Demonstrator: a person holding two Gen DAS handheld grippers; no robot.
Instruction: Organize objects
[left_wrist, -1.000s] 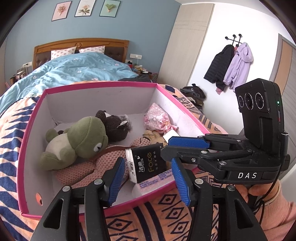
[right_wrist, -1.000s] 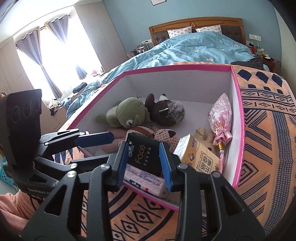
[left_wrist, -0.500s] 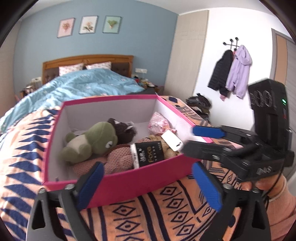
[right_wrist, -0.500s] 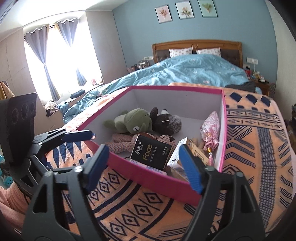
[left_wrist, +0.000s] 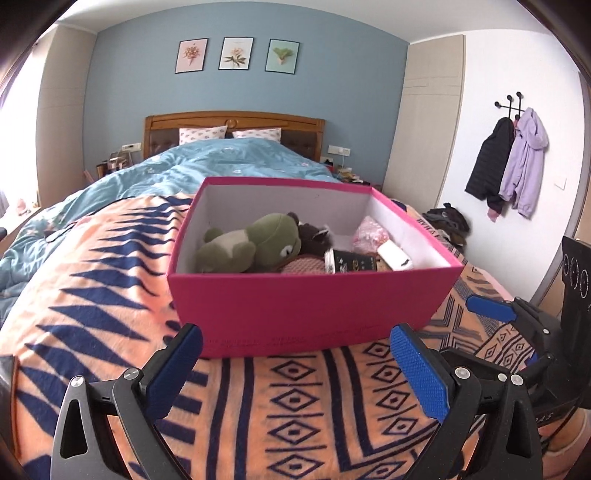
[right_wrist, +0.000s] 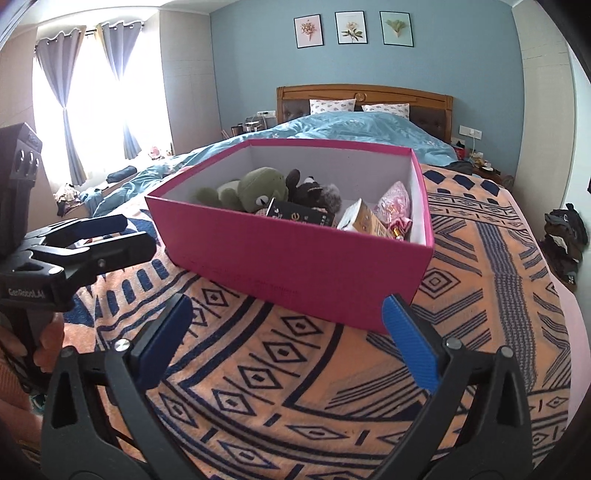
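- The pink box stands on the patterned orange blanket at the foot of the bed.
- Inside it lie a green frog plush, a dark plush, a black "Face" pack, a small carton and a pink wrapped bundle.
- The black pack leans against the near wall of the box, beside the carton.
- The left gripper is spread wide with nothing between its blue pads; its jaws have just been opening. It is in front of the box, not touching it.
- The right gripper is also wide open and empty, and its jaws have just been opening too.
- Each gripper shows at the edge of the other's view.
- Two jackets hang on the white wall.
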